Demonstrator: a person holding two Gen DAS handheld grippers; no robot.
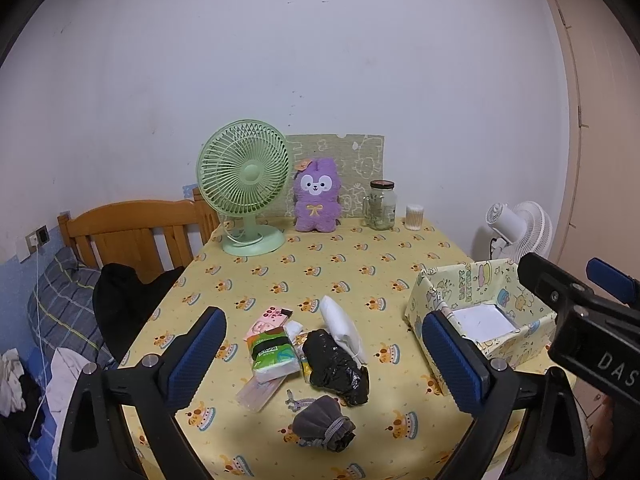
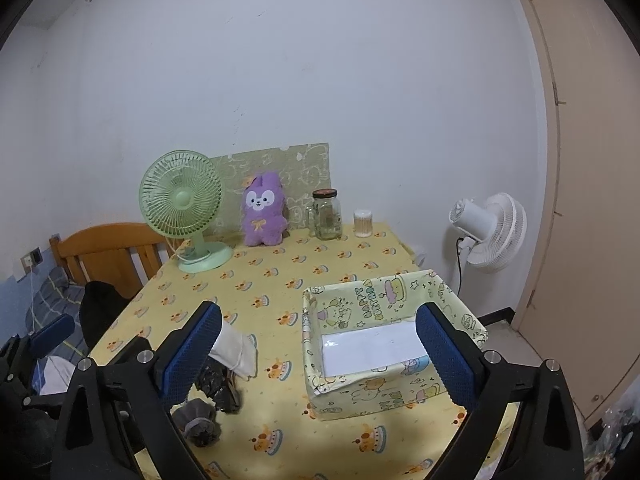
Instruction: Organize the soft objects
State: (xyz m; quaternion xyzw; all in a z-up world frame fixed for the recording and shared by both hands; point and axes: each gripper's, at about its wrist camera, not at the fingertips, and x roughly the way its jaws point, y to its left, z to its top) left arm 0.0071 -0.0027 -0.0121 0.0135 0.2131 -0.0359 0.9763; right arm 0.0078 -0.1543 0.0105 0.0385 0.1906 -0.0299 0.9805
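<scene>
A pile of soft things lies on the yellow tablecloth [image 1: 360, 256]: a green tissue pack [image 1: 270, 354], a pink packet [image 1: 266, 320], a white cloth [image 1: 342, 326], a crumpled black bag [image 1: 334, 368] and a grey drawstring pouch [image 1: 322, 426]. My left gripper [image 1: 324, 354] is open and empty, above and in front of the pile. A patterned open box [image 2: 394, 344] with a white bottom stands to the right. My right gripper [image 2: 320, 354] is open and empty, hovering by the box's near left side. The white cloth [image 2: 236, 350], black bag [image 2: 218, 388] and pouch [image 2: 200, 422] show beside its left finger.
At the table's back stand a green desk fan [image 1: 246, 184], a purple plush bunny [image 1: 318, 196], a glass jar [image 1: 382, 204] and a cotton-swab tub [image 1: 414, 216]. A wooden bed headboard [image 1: 132, 228] is at the left, a white floor fan [image 2: 488, 230] at the right.
</scene>
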